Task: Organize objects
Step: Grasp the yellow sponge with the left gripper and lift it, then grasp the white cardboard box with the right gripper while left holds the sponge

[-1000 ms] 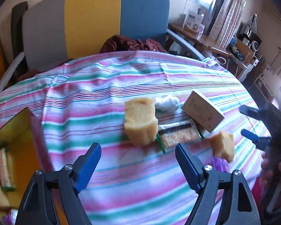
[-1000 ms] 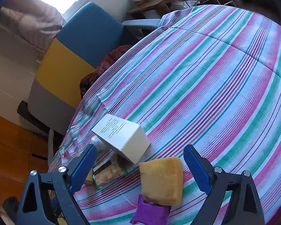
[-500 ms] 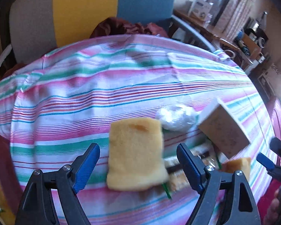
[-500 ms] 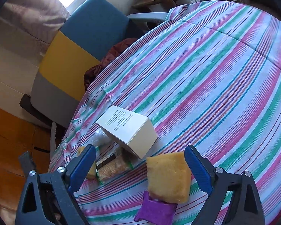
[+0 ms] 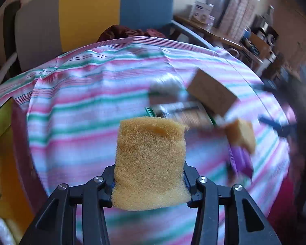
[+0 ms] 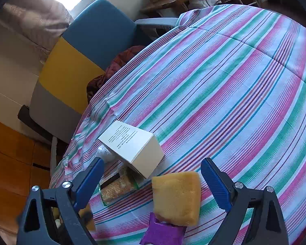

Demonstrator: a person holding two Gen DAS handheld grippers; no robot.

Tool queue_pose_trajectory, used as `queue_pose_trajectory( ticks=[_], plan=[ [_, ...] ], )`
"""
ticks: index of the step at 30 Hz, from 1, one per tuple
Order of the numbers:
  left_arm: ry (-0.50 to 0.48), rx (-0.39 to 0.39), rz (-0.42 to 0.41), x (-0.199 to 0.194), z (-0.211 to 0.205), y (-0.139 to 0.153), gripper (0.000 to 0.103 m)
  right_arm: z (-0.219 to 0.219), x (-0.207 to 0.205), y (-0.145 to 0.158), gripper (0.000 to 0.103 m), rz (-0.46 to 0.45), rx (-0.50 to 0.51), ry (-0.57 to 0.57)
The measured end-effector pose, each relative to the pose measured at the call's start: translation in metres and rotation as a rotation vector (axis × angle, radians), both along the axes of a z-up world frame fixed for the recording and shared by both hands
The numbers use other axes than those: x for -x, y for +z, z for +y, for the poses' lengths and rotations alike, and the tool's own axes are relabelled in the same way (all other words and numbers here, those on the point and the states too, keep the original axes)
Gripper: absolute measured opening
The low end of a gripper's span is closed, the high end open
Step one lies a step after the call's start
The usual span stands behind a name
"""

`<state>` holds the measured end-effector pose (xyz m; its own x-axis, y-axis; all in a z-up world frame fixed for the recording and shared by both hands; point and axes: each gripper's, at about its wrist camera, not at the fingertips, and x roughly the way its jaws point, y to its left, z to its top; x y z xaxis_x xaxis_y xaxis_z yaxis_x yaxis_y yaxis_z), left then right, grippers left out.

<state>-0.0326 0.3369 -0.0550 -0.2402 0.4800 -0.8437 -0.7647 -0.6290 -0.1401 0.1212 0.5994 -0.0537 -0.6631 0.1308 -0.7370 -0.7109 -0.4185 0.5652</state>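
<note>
My left gripper has its jaws closing on a yellow sponge, which is squeezed between the pads and stands up in front of the camera, clear of the striped tablecloth. My right gripper stands open just above a second yellow sponge, touching nothing. That sponge rests partly on a purple packet. Behind it lie a white box, a clear-wrapped cracker packet and a crumpled clear plastic wad.
A yellow bin holding several items sits off the table's left edge. A grey, yellow and blue chair with dark red cloth on its seat stands behind the table. A cluttered wooden desk is at the far right.
My left gripper came down over the nearer sponge, closed on it and drew it back off the cloth. The right gripper stayed open in place.
</note>
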Motion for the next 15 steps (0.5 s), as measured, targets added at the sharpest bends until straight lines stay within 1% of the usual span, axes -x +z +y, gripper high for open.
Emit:
queue_pose_trajectory(
  ticks=[2, 7, 11, 13, 15],
  plan=[
    [-0.03, 0.009, 0.023, -0.021, -0.01, -0.002, 0.047, -0.002, 0.002, -0.001, 0.096, -0.018, -0.012, 0.007],
    [-0.084, 0.02, 0.036, -0.055, -0.027, -0.012, 0.047, -0.006, 0.011, -0.004, 0.096, -0.062, -0.043, 0.039],
    [-0.08, 0.044, -0.005, -0.059, -0.035, -0.027, 0.047, -0.01, 0.016, -0.004, 0.096, -0.103, -0.092, 0.052],
    [-0.084, 0.036, -0.002, -0.06, -0.041, -0.027, 0.047, -0.011, 0.021, -0.002, 0.096, -0.138, -0.124, 0.066],
    [-0.088, 0.034, -0.002, -0.06, -0.042, -0.027, 0.047, -0.011, 0.031, 0.004, 0.096, -0.152, -0.163, 0.109]
  ],
)
